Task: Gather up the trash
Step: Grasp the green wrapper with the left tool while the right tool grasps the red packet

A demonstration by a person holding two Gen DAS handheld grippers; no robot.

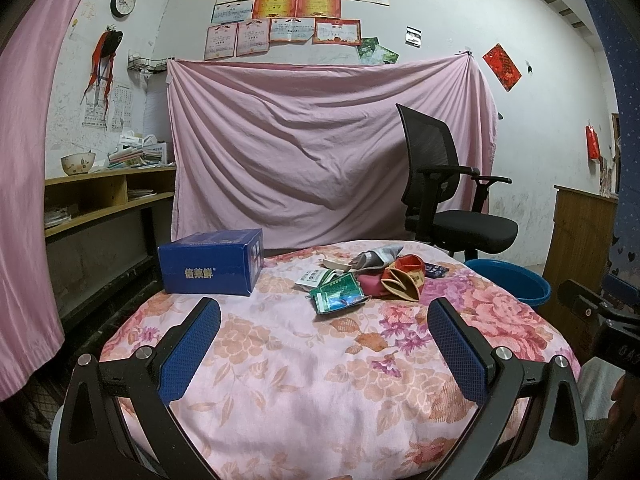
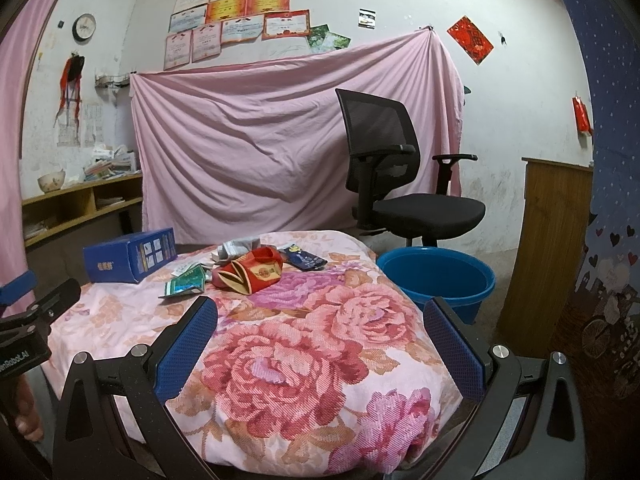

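Observation:
A heap of trash lies on the far half of the flowered tablecloth [image 1: 288, 360]: a green wrapper [image 1: 338, 294] [image 2: 186, 283], a red and gold packet [image 1: 402, 278] [image 2: 250, 272], a grey pouch [image 1: 374, 258] [image 2: 236, 247], and a dark blue wrapper [image 1: 436, 270] [image 2: 304, 259]. A blue box [image 1: 212, 262] [image 2: 130, 256] stands to their left. My left gripper [image 1: 324, 312] is open, well short of the heap, with nothing between its fingers. My right gripper [image 2: 320, 312] is also open and empty over the near cloth.
A blue plastic basin [image 2: 436, 280] [image 1: 510, 282] sits on the floor right of the table. Behind it is a black office chair [image 2: 400, 168]. A pink sheet [image 1: 320, 152] hangs on the back wall, wooden shelves [image 1: 100, 196] stand left, and a wooden cabinet [image 2: 552, 236] stands right.

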